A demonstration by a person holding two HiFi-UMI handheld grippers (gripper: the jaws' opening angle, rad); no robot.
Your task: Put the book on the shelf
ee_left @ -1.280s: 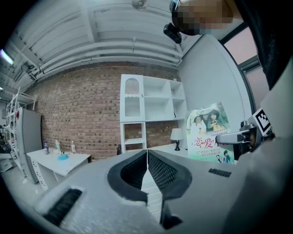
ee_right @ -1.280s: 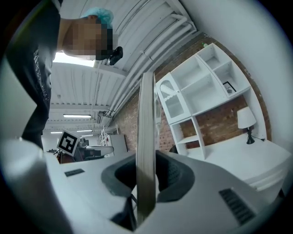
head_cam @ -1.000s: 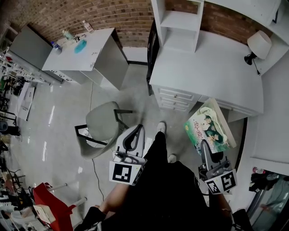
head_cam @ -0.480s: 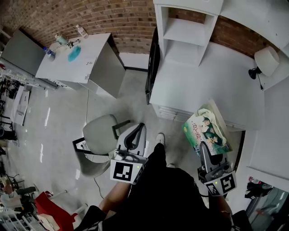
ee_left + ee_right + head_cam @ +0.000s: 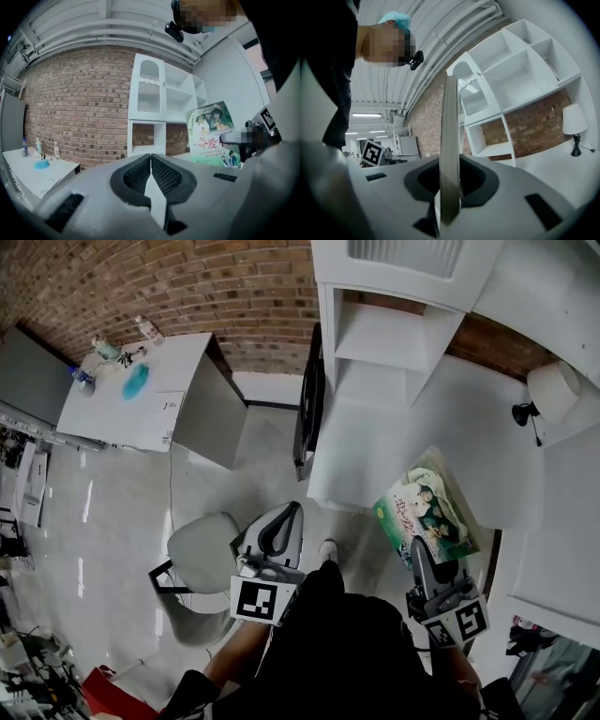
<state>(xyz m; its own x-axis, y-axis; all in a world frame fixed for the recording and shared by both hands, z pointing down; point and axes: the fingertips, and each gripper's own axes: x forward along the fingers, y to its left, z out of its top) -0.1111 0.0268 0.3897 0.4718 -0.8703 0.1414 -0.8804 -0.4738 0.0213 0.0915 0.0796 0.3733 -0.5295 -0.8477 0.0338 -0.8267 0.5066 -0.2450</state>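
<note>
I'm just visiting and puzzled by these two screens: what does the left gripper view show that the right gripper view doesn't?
Only the left gripper view: the book face-on, with its illustrated cover, and the left gripper with jaws together and nothing between them. Only the right gripper view: the book edge-on, clamped in the right gripper, plus a lamp on the white surface. Both: the white shelf and the brick wall.

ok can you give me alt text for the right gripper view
The right tool is shut on a thin book, seen edge-on and upright between its jaws. Behind stands a white shelf unit with open compartments against a brick wall, a white lamp to its right.
</note>
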